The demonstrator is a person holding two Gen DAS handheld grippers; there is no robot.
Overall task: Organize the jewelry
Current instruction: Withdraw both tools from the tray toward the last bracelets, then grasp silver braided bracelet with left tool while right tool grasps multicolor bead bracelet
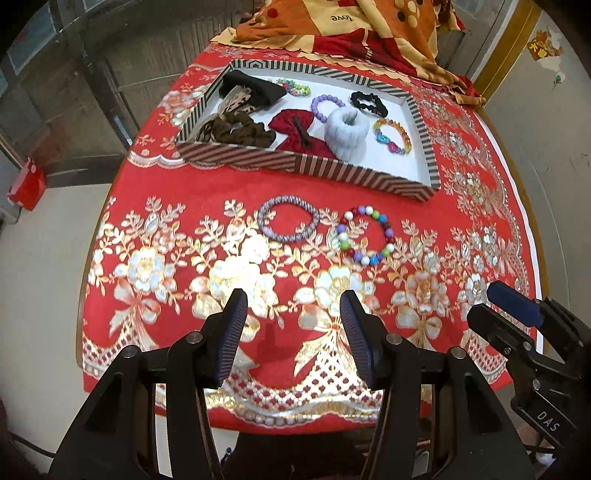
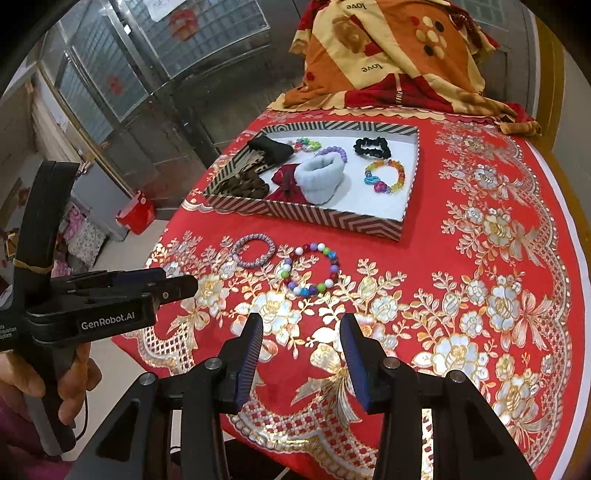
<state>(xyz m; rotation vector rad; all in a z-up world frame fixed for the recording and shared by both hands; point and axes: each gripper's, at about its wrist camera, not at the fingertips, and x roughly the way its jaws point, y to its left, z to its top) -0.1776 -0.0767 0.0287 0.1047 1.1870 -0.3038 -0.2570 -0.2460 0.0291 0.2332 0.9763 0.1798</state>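
A striped box (image 1: 332,173) (image 2: 325,218) sits on the red tablecloth, holding scrunchies, a red bow, a white scrunchie (image 1: 347,129) and several bead bracelets. In front of it lie a silver-purple woven bangle (image 1: 289,223) (image 2: 254,252) and a multicolour bead bracelet (image 1: 364,236) (image 2: 313,268). My left gripper (image 1: 293,314) is open and empty, held near the front edge, short of the bangle. My right gripper (image 2: 301,334) is open and empty, short of the bead bracelet. Each gripper shows in the other's view: the right one (image 1: 509,314) and the left one (image 2: 173,286).
A folded orange and red cloth (image 1: 351,33) (image 2: 399,62) lies at the back of the table. A red box (image 1: 27,184) stands on the floor at the left. The table edge runs close below both grippers. Metal-framed glass doors stand at the far left.
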